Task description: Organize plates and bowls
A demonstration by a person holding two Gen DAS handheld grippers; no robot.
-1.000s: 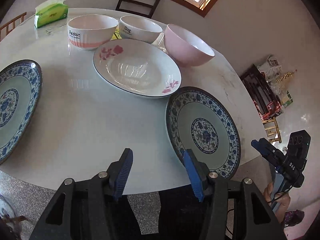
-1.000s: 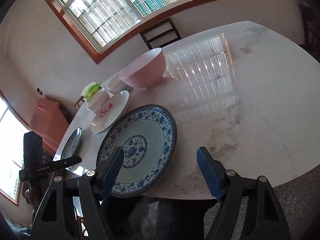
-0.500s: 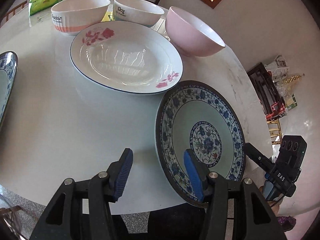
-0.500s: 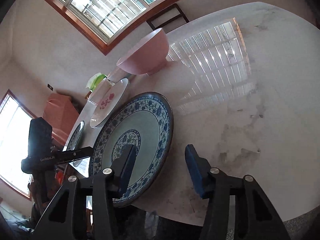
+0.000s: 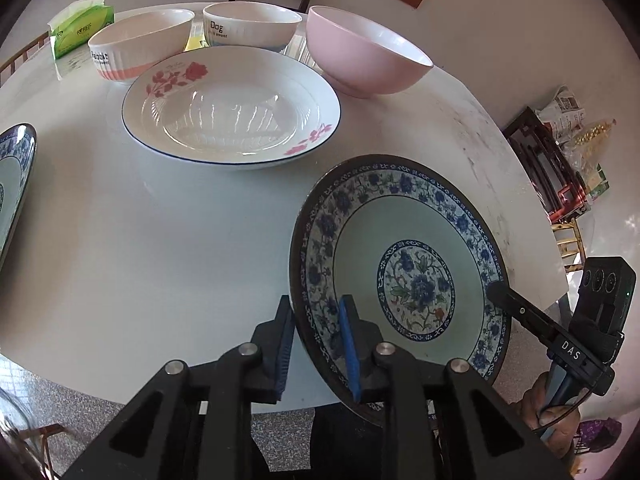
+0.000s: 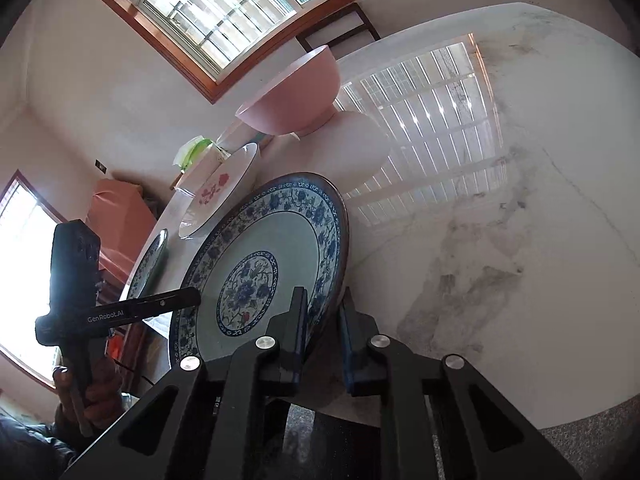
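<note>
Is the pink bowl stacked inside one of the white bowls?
No, the pink bowl stands alone on the table, beside the Dog bowl.

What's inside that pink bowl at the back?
Nothing shows inside the pink bowl: the visible part of its white interior is bare. Its near wall hides the bottom, so something small lying there cannot be ruled out.

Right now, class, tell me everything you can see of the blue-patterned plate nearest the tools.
The blue-patterned plate looks like glazed ceramic: dark rim, blue floral border, pale green well, central flower medallion. It sits at the marble table's near edge. The left tool is closing over one rim; the right tool grips the opposite rim.
</note>
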